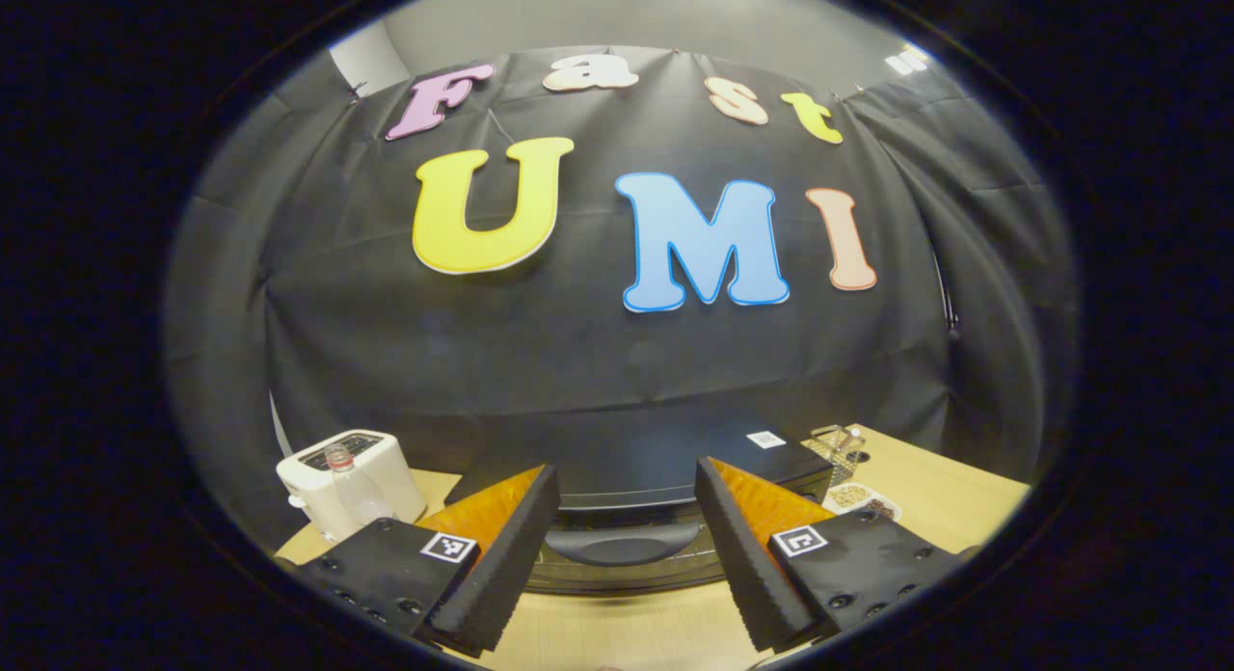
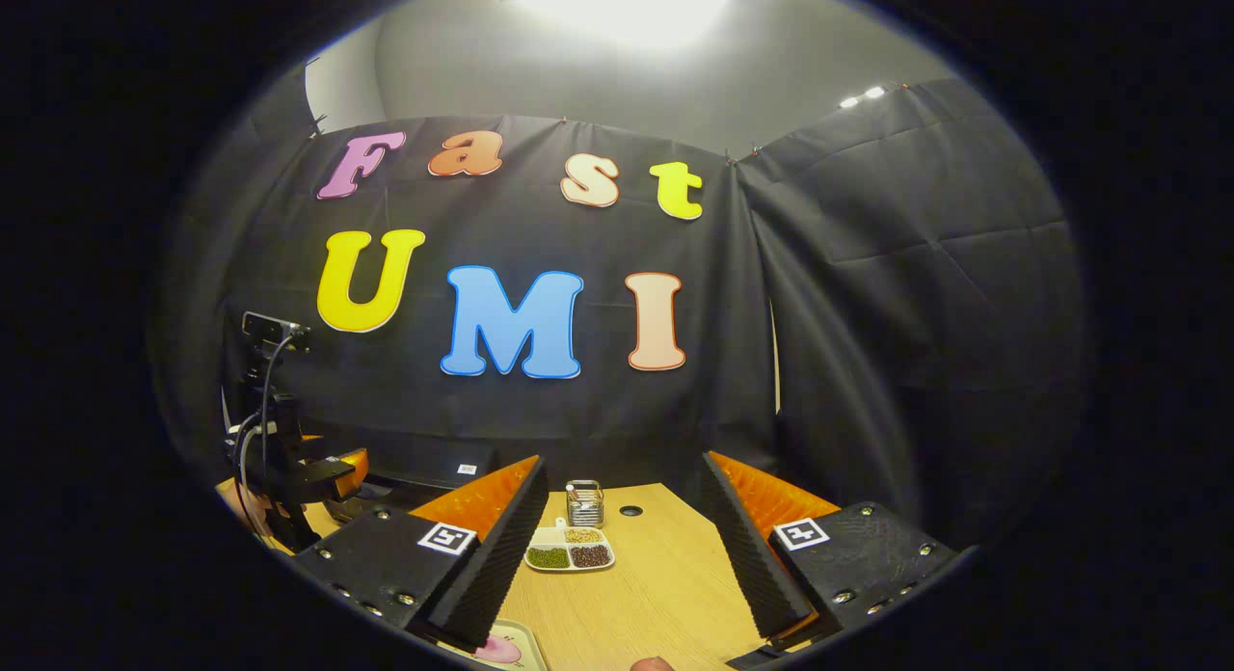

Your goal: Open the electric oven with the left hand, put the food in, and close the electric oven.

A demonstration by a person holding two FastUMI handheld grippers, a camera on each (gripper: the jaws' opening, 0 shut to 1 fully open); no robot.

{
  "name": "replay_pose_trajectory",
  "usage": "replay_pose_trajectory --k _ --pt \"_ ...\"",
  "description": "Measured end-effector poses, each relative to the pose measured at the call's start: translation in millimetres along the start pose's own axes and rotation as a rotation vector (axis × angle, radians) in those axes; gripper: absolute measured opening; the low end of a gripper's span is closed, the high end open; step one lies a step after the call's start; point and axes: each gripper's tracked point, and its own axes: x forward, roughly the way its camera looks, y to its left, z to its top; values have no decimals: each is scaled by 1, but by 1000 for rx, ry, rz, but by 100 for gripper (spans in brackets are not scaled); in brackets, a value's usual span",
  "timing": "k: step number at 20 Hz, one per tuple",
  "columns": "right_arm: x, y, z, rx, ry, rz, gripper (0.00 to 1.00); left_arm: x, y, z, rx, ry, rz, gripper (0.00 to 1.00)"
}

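Note:
A black electric oven (image 1: 636, 473) stands on the wooden table straight ahead in the left gripper view, door closed, its curved dark handle (image 1: 622, 543) low on the front. My left gripper (image 1: 622, 575) is open, its fingers a short way in front of the handle and to either side of it, touching nothing. In the right gripper view my right gripper (image 2: 617, 565) is open and empty above the table. A tray with pink food (image 2: 501, 647) peeks in at the bottom edge beside its left finger. The left gripper (image 2: 289, 469) shows far left, near the oven (image 2: 434, 469).
A white toaster (image 1: 352, 478) with a clear plastic bottle (image 1: 352, 488) in front of it stands left of the oven. Right of the oven sit a divided dish of grains (image 2: 569, 548) and a small wire rack (image 2: 584, 502). The table (image 2: 656, 594) runs to the cloth wall.

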Motion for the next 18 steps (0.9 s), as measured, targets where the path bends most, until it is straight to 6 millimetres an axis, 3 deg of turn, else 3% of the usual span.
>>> replay_pose_trajectory --k 3,4,7,8,10,15,16,17,18 --pt "-1 1 -1 -21 6 -17 96 18 -1 -22 -12 40 -4 100" --pt "-1 -2 -2 -28 10 -25 96 23 -1 -29 -15 53 -3 96" --pt "-4 -6 -1 -29 16 -49 96 34 0 -46 -18 88 2 100" --pt "-4 -9 -2 -28 17 -55 96 36 0 -52 -16 97 6 96" --pt "-6 -13 -5 -28 28 -65 96 38 0 -50 -2 80 9 100" --pt "-12 -22 -3 -13 25 -83 96 28 -2 -53 11 81 12 92" --pt "-13 -23 -3 -12 24 -83 96 23 -2 -54 6 80 13 96" --pt "-15 -24 -4 -13 26 -81 96 19 -3 -55 1 86 14 91" --pt "-16 -25 -4 -12 27 -80 96 15 -3 -58 0 88 15 100"
